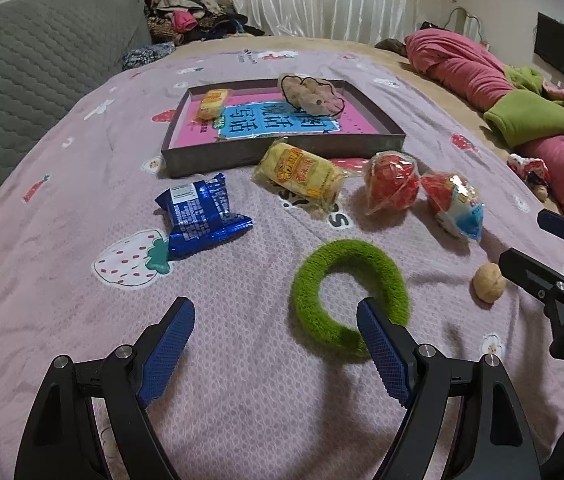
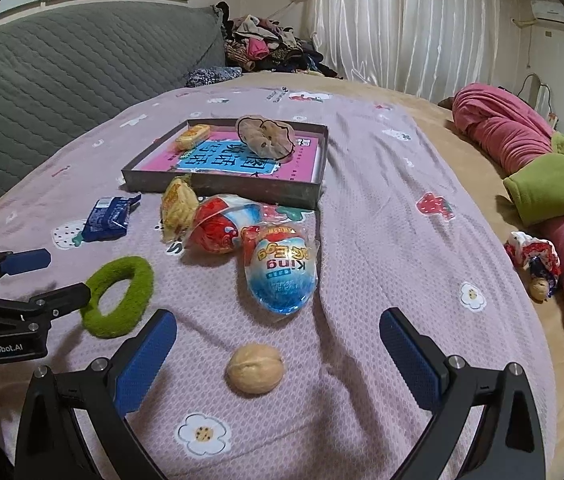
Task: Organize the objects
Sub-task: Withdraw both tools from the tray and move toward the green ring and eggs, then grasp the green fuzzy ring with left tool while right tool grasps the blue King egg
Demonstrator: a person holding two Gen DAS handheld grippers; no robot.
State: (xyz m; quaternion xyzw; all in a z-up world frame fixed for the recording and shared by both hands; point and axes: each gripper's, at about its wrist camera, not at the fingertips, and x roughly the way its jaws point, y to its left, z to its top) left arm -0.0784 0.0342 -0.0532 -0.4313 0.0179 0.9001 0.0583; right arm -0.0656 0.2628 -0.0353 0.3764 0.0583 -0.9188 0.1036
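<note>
Spread wide, both: left gripper (image 1: 276, 354) nearing green ring (image 1: 347, 294), right gripper (image 2: 278, 364) straddling walnut (image 2: 256, 368); risking nudging walnut rolling off, snagging ring on one finger

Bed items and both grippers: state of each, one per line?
left gripper: open, empty
right gripper: open, empty
shallow box: lidless, holds a pink book, small yellow snack pack and beige scrunchie
green scrunchie: flat on the bedspread, loose
walnut: whole, loose
two egg-shaped toy packs: wrapped, on their sides
blue snack pack: sealed, crumpled
yellow snack pack: sealed, outside the box
</note>
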